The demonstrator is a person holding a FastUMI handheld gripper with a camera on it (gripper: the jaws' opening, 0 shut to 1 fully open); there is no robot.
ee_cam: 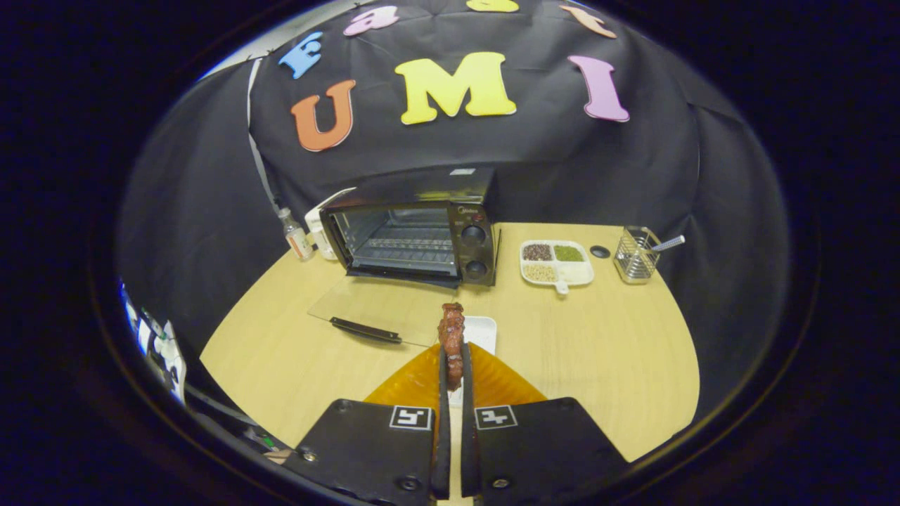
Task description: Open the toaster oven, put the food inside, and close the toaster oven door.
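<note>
The gripper point(454, 365) is pinching a skewer of browned meat point(451, 337) between its two fingers, which are pressing nearly together on it; the food is standing upright just past the fingertips, presumably so that it can be carried end-first toward the oven mouth. Beyond the fingers the toaster oven point(415, 232) is sitting on the wooden table point(598, 351) with its glass door point(365, 313) lying open and flat toward the gripper, handle point(365, 329) outermost, exposing the wire rack point(408, 246). The opening step appears done; insertion and closing are judged to remain. A small white plate point(484, 330) is lying just behind the food, near the door's corner. To the oven's right a divided dish of grains point(555, 261) and a wire utensil holder point(635, 256) are standing well apart from the path; a small bottle point(295, 235) is standing to its left.
</note>
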